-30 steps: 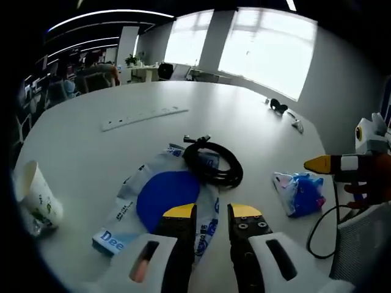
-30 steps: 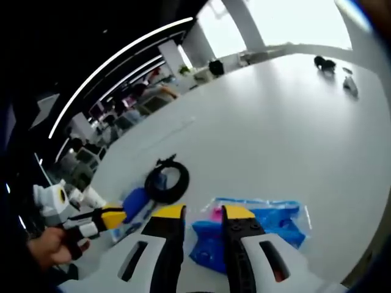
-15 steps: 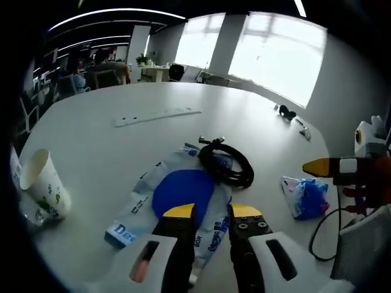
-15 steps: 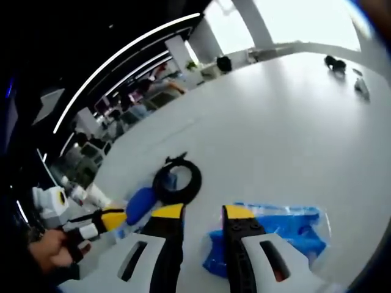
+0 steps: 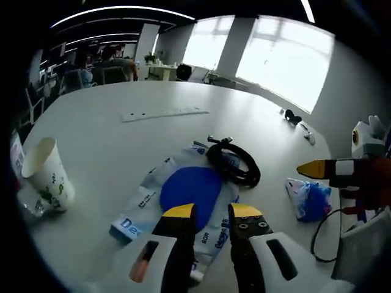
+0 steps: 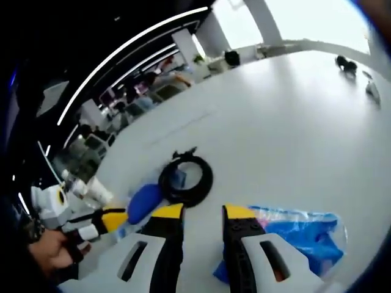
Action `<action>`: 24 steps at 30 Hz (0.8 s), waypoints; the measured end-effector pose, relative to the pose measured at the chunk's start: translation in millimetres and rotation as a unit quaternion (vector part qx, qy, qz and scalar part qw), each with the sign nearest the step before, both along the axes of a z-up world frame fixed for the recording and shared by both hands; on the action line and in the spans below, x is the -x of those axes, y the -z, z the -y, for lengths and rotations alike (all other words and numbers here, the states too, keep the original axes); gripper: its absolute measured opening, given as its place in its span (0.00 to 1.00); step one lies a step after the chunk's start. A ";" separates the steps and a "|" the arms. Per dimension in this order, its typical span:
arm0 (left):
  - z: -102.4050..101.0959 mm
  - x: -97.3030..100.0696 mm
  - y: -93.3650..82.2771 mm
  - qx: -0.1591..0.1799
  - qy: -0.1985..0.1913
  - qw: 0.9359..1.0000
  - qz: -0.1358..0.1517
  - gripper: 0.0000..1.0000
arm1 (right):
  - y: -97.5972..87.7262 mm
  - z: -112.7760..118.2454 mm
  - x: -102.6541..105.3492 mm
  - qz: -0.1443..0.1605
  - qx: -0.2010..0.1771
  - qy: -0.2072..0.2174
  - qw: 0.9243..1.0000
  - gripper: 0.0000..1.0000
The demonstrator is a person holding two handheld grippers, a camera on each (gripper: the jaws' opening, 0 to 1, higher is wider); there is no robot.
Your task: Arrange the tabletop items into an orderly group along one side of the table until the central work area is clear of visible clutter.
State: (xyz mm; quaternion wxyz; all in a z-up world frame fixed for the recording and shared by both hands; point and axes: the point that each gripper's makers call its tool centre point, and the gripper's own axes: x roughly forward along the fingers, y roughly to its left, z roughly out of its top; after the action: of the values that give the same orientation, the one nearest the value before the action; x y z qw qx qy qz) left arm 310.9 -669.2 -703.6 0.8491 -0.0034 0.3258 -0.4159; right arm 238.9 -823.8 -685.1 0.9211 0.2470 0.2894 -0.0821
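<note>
**A:** What do you see, from left to right, in the left gripper view?

**B:** A paper cup (image 5: 46, 177) stands at the far left, close to the table (image 5: 122, 91) edge. In the middle lies a flat plastic bag (image 5: 183, 195) with a blue circle on it. A black cable (image 5: 233, 163) is coiled up and rests on the bag's upper right corner. At the right is a small blue packet (image 5: 310, 198).

**A:** And the tongs?

**B:** The left gripper (image 5: 211, 212) hangs over the near end of the flat bag. Its jaws are a little apart and hold nothing. I think it is lined up to grab that bag. The right gripper (image 6: 203, 212), low in the right gripper view, is loose too, with the blue packet just to its right.

**A:** Is there room to move things?

**B:** Yes. The upper half of the table is wide and bare, apart from a long white strip (image 5: 164, 113). The things sit near the close edge, so I would slide them with care.
</note>
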 end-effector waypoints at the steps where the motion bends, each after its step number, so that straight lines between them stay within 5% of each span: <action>1: 0.2 -0.4 0.1 0.000 0.000 1.000 0.000 0.20 | -0.5 -0.8 -2.4 -0.001 0.003 -0.005 1.000 0.21; 24: 33.7 -14.0 -5.5 0.026 -0.012 0.999 -0.015 0.22 | 5.8 9.2 -34.4 -0.011 0.006 -0.032 0.999 0.21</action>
State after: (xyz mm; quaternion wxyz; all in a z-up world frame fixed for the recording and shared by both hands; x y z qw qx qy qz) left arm 325.0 -702.9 -698.1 0.8485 -0.0353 0.3277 -0.4140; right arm 273.3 -833.0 -690.9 0.9214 0.2316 0.3068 -0.0573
